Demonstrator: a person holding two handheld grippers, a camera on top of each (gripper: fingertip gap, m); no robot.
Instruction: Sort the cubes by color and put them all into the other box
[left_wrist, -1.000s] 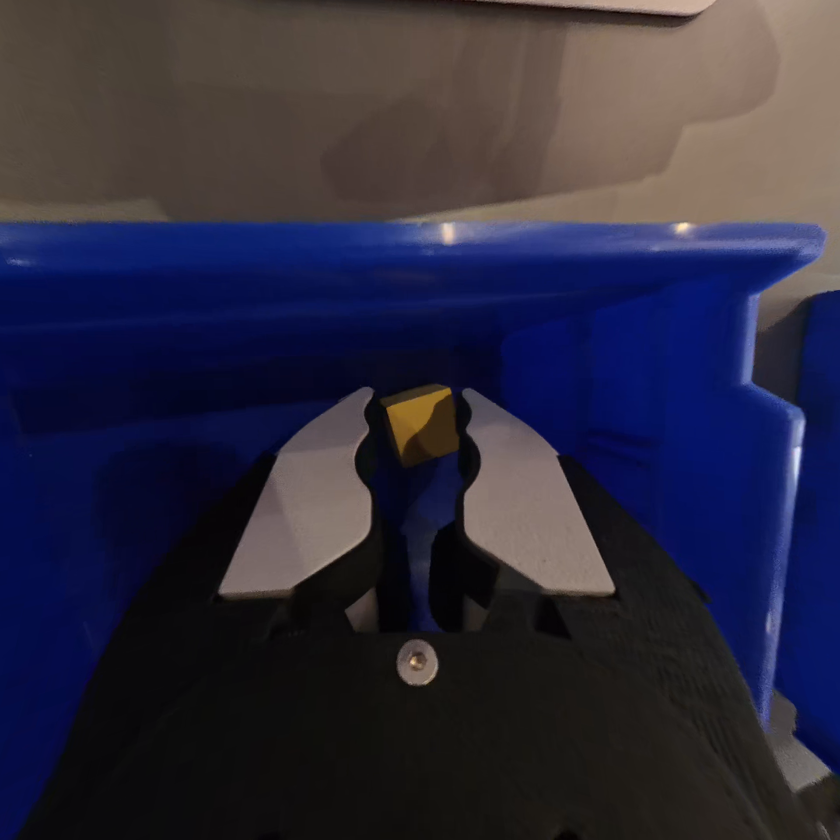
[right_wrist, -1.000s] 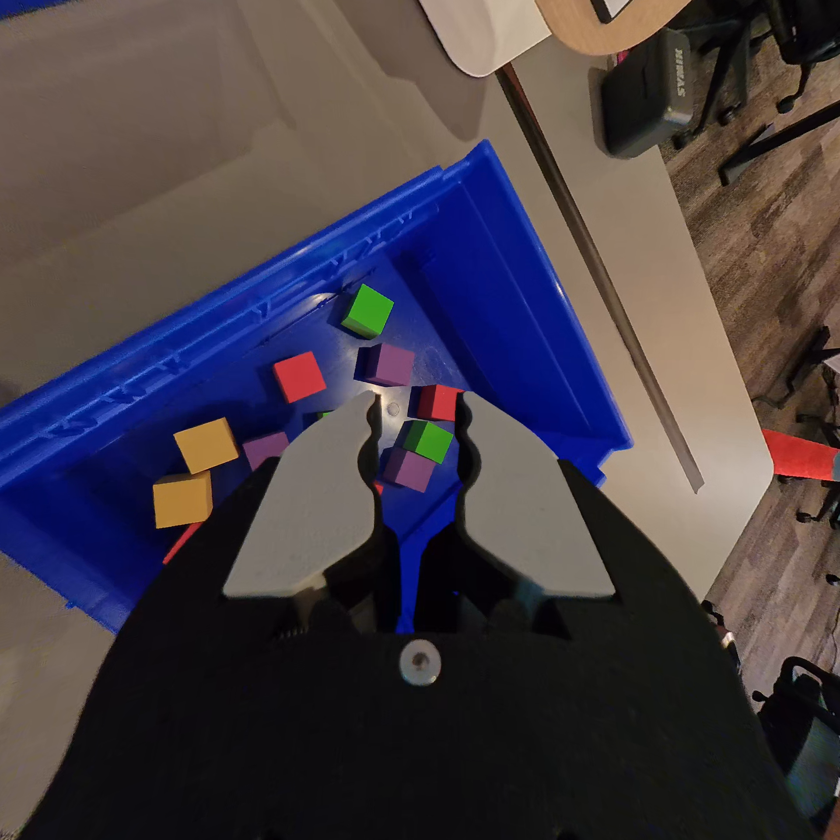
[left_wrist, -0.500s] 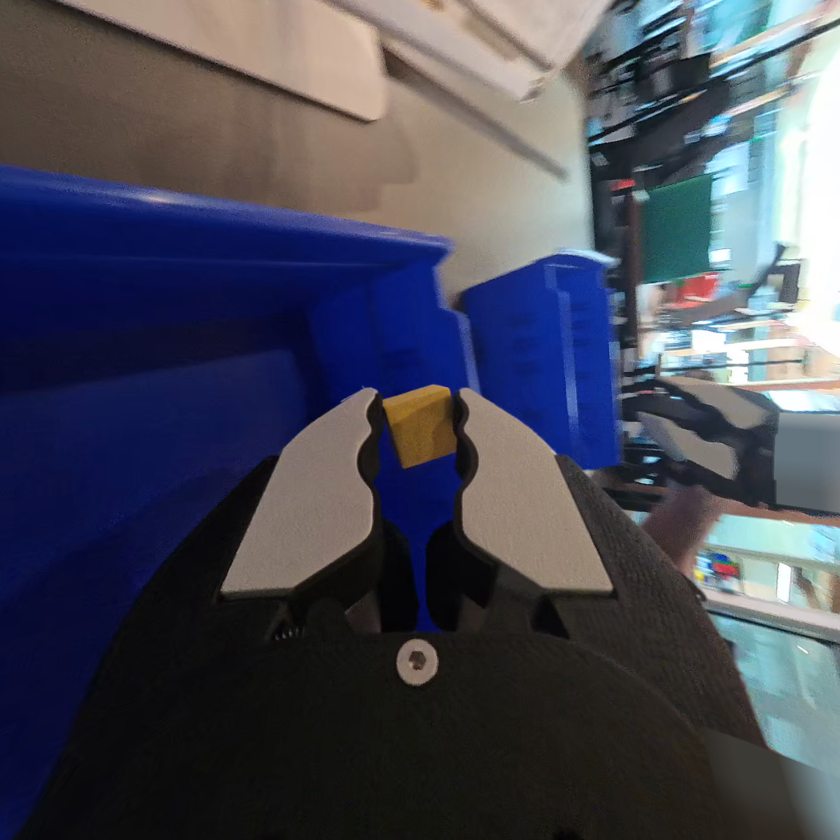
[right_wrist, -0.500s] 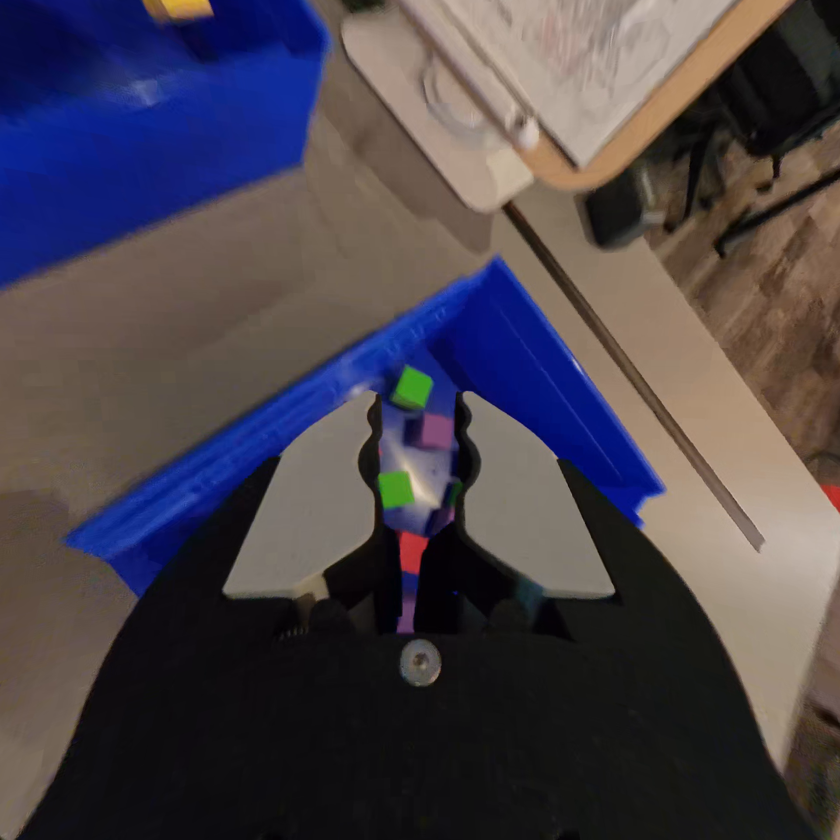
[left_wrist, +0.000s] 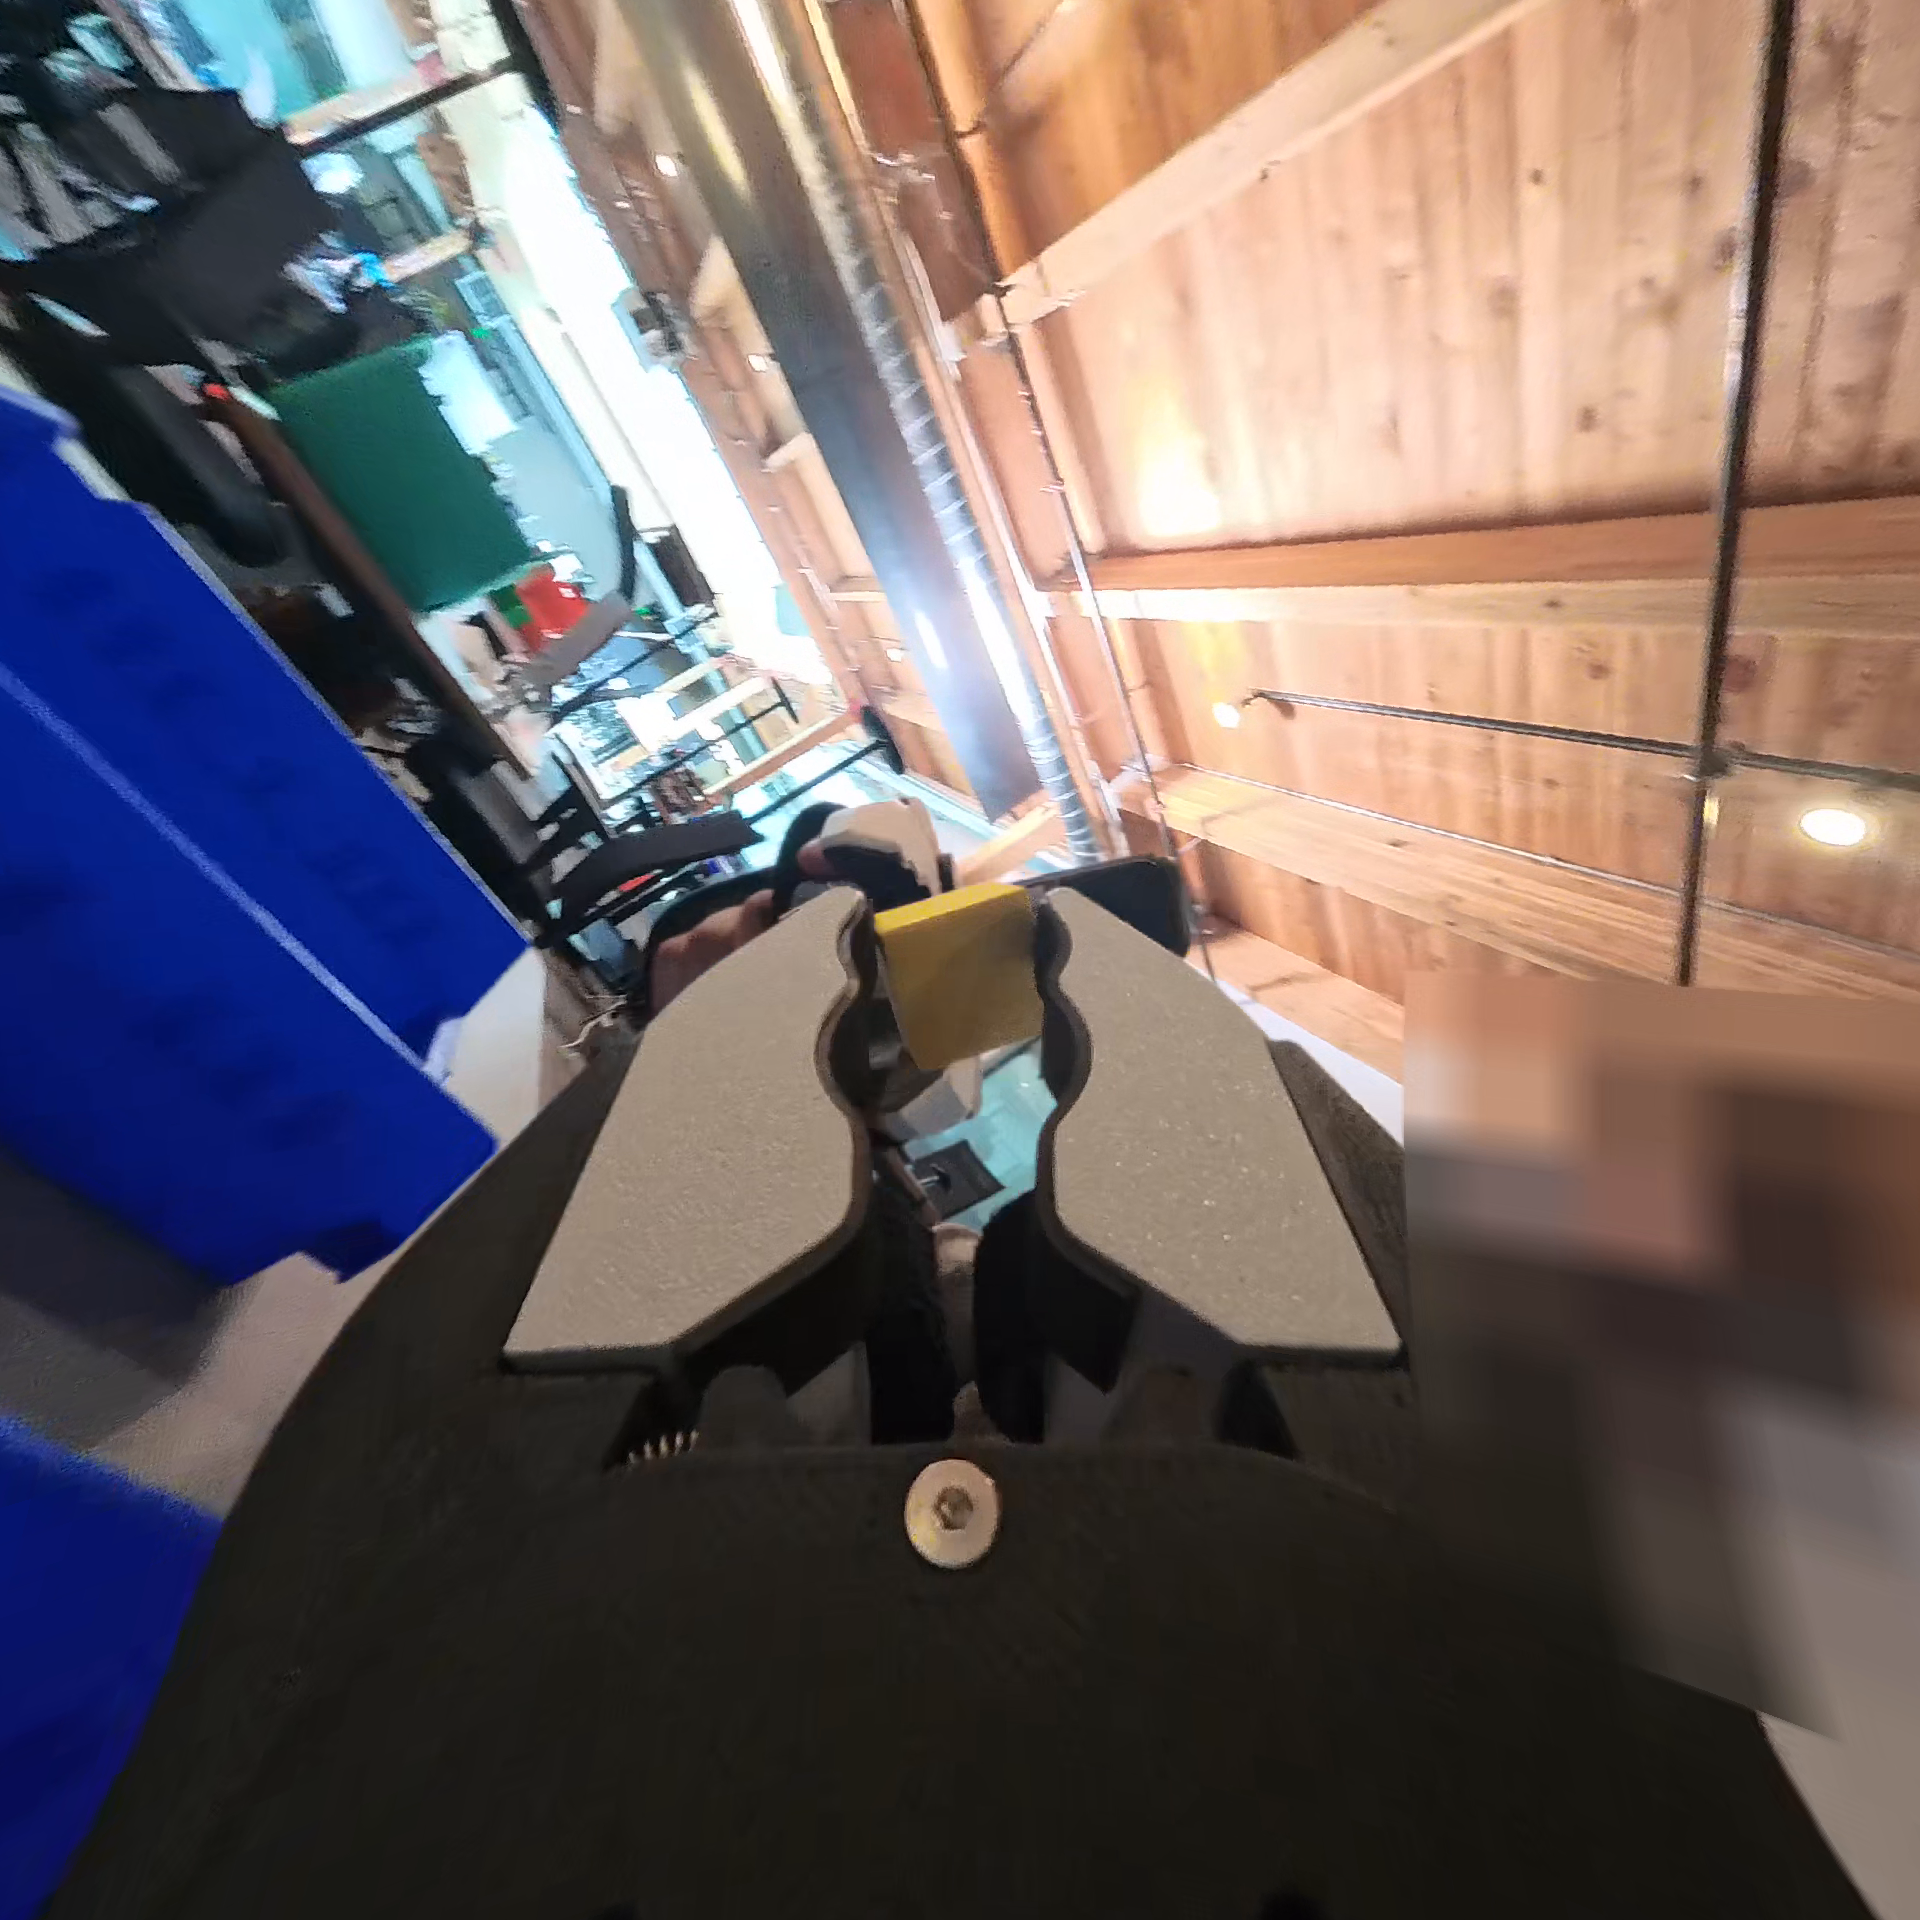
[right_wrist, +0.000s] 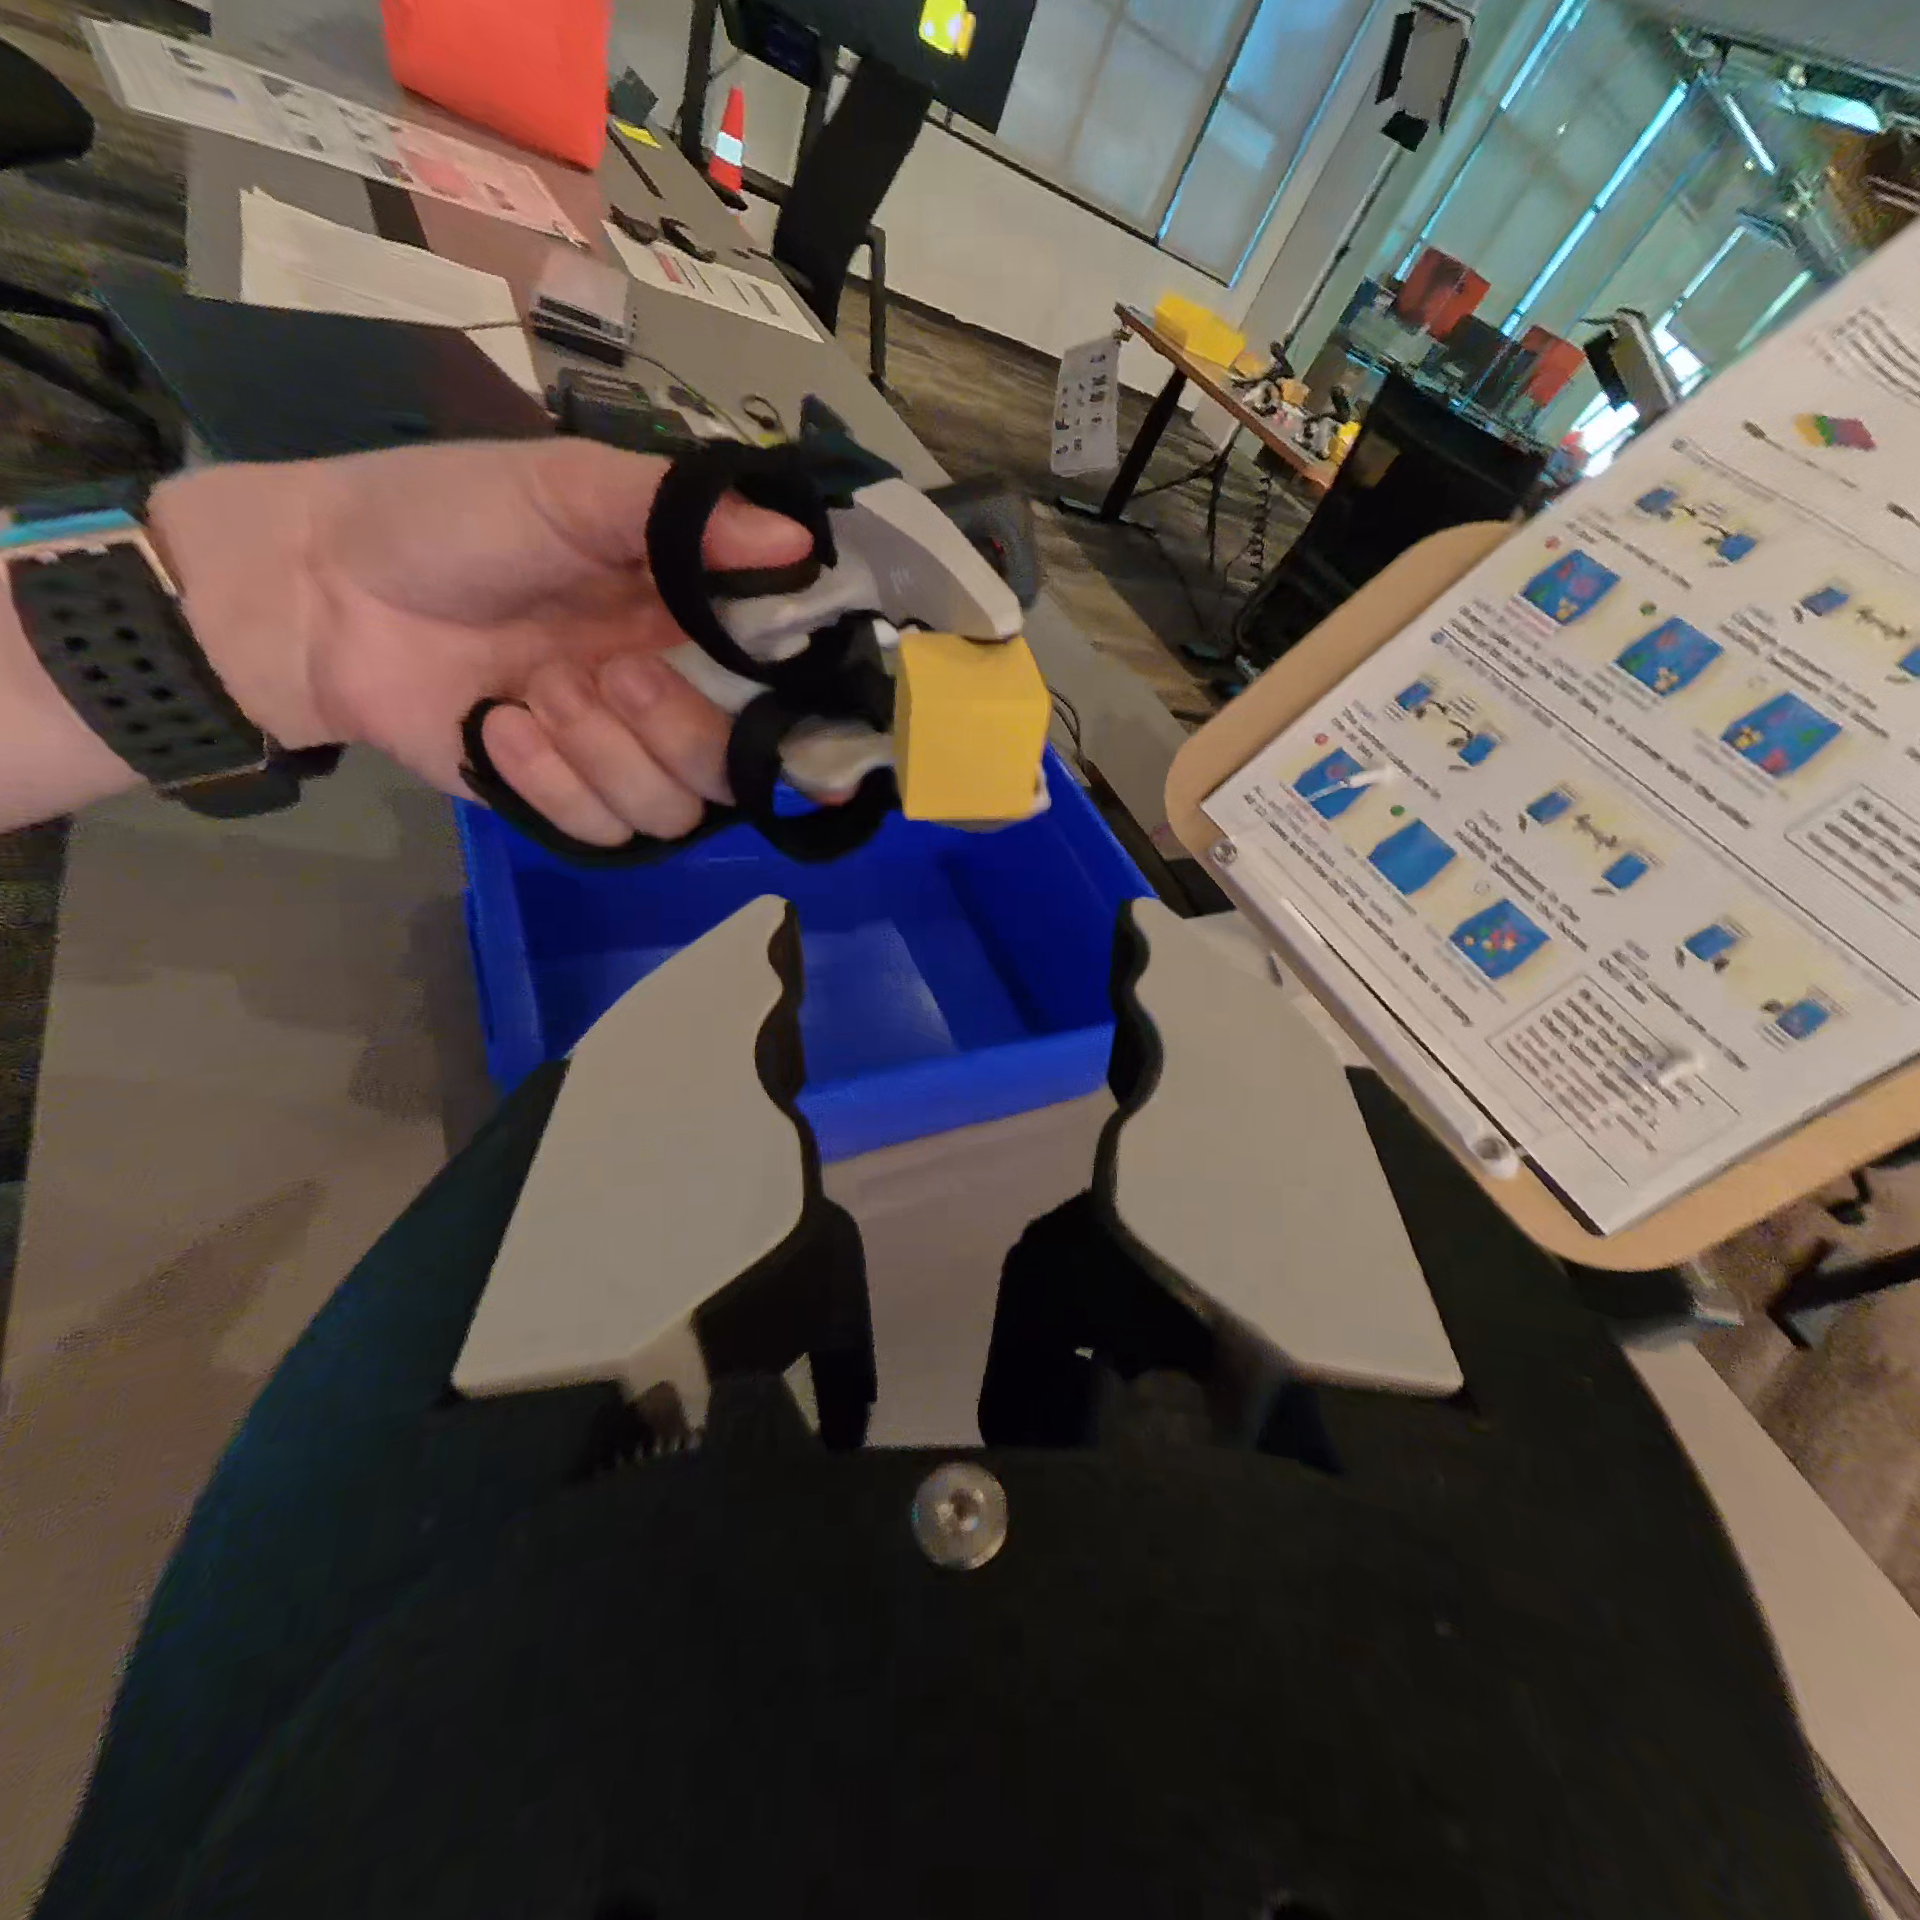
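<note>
Two grippers are in view: the left gripper (left_wrist: 954, 935), its two grey fingers clamped on the single yellow cube (left_wrist: 961, 977), and the right gripper (right_wrist: 956, 940), its two fingers spread with nothing between them. One hand (right_wrist: 416, 623), wearing one black watch strap (right_wrist: 125, 665), grips the left tool. The right wrist view shows one blue bin (right_wrist: 935, 1070) on one grey table (right_wrist: 208, 1091); the left wrist view shows two blue bins (left_wrist: 187, 914). One printed instruction board (right_wrist: 1610, 831) stands at right, and one orange traffic cone (right_wrist: 730, 135) behind.
</note>
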